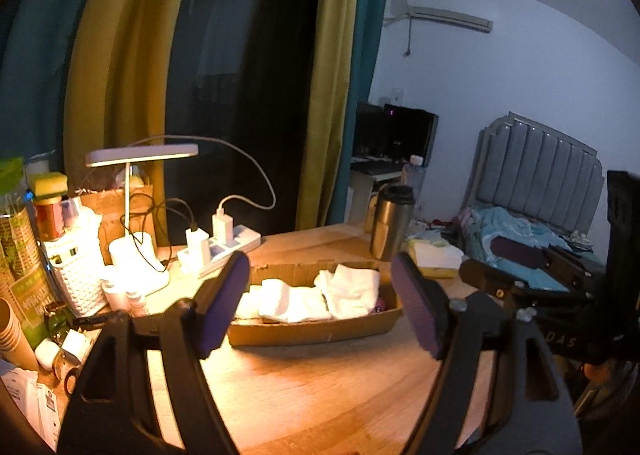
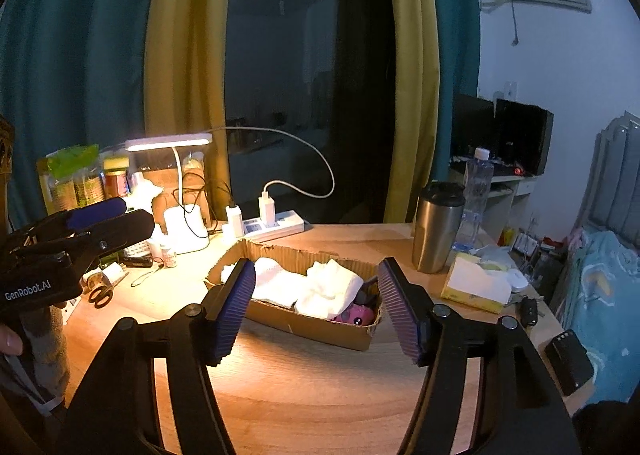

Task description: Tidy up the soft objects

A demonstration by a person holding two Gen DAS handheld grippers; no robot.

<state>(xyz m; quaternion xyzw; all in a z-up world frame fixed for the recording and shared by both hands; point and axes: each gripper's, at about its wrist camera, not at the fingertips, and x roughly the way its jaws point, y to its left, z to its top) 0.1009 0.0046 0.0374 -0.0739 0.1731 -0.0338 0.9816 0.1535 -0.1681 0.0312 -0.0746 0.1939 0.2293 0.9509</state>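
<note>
Both grippers sat closest to the lens, hovering above the bare front of the desk (image 2: 312,395): left gripper (image 1: 320,303) and right gripper (image 2: 316,305), jaws spread, nothing between the pads on either.

Behind them, mid-desk, the cardboard box (image 2: 320,329) held the soft stuff: folded white cloths (image 2: 316,287) filling most of it, pink plush toy (image 2: 356,315) tucked in its right end. Metal tumbler (image 2: 436,227) stood to the right of the box, tissue pack (image 2: 476,287) near it.

Judgement: a placing step looked finished, both hands clear of the box. Next move would call for finding any soft item still outside; only candidate visible was the tissue pack, on the right gripper's side.
</note>
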